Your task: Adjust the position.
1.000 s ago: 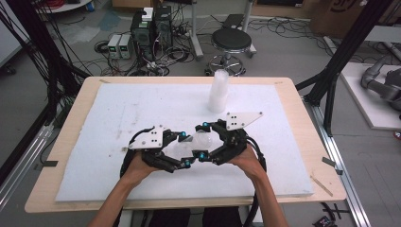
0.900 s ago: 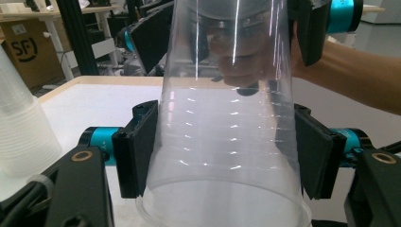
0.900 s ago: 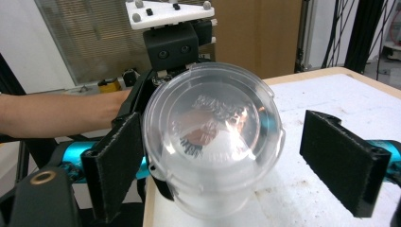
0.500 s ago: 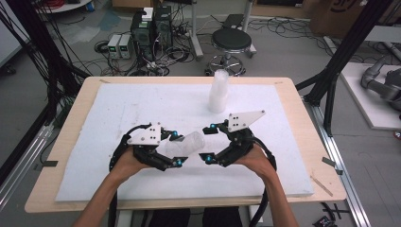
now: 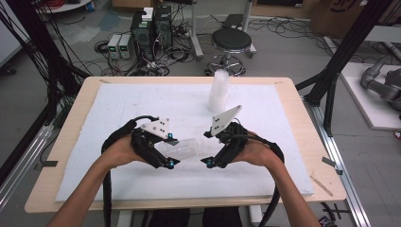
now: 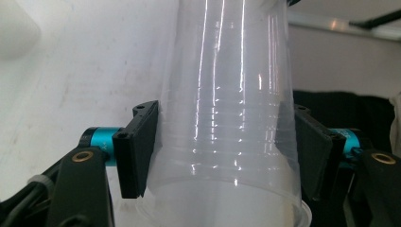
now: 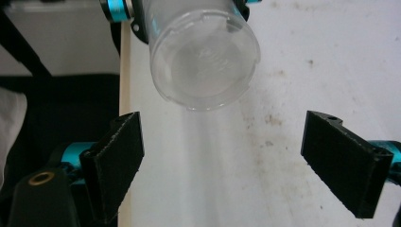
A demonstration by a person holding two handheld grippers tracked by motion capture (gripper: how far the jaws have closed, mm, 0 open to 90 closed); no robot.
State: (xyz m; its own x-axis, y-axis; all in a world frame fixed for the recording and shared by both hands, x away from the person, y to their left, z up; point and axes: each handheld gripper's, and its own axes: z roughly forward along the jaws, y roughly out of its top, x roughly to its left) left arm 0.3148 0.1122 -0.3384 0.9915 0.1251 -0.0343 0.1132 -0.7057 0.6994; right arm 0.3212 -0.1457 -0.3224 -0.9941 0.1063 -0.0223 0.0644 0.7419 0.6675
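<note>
Jaws, left: the left gripper pinches a nested stack of clear plastic cups near its rim end, one black pad on each flank, the stack lying sideways above the counter.
Jaws, right: the right gripper stands spread wide with nothing between, facing the stack's closed bottom, apart from it.
Counter: a wooden counter under a white foam sheet; plenty of bare sheet left, right and ahead of the hands.
Second stack: another upright stack of cups stands near the far edge, well apart from both grippers.
Step, as I judge it: bring the right jaws around the bottom cup and close gently; thin walls will buckle if squeezed hard.
Pull line: draw straight along the stack's axis, towards the open right side.
Edge risk: near edge lies close under the forearms; keep the pull sideways.
</note>
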